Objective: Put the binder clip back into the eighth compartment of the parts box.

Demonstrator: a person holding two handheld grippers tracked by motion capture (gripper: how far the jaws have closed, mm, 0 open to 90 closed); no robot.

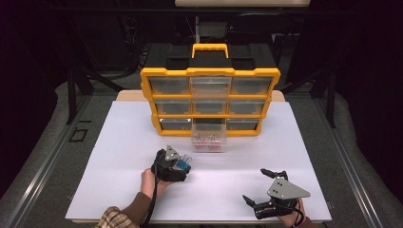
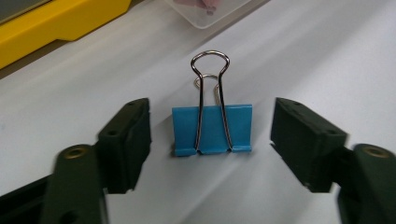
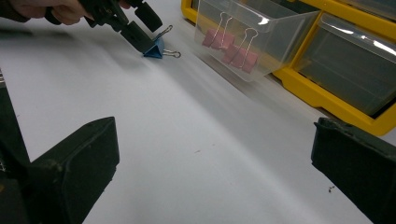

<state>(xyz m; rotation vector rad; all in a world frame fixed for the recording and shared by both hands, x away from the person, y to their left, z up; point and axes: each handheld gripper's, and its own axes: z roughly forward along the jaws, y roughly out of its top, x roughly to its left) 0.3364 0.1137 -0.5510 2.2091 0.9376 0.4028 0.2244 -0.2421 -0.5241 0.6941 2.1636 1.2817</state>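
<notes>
A blue binder clip (image 2: 212,128) lies on the white board with its wire handles up. My left gripper (image 2: 210,116) straddles it, one black jaw on each side, with a gap between each pad and the clip. From above, the left gripper (image 1: 183,165) and the blue clip (image 1: 185,163) sit left of centre, below the pulled-out drawer. My right gripper (image 1: 256,186) rests near the front right with its jaws wide and nothing between them. The right gripper view (image 3: 210,154) looks across at the blue clip (image 3: 154,49) under the left gripper (image 3: 140,25).
A yellow and black drawer organizer (image 1: 210,71) stands at the back of the white board (image 1: 119,180). Its bottom middle clear drawer (image 1: 208,140) is pulled out and holds pink binder clips (image 3: 233,51). The table edges drop off at both sides.
</notes>
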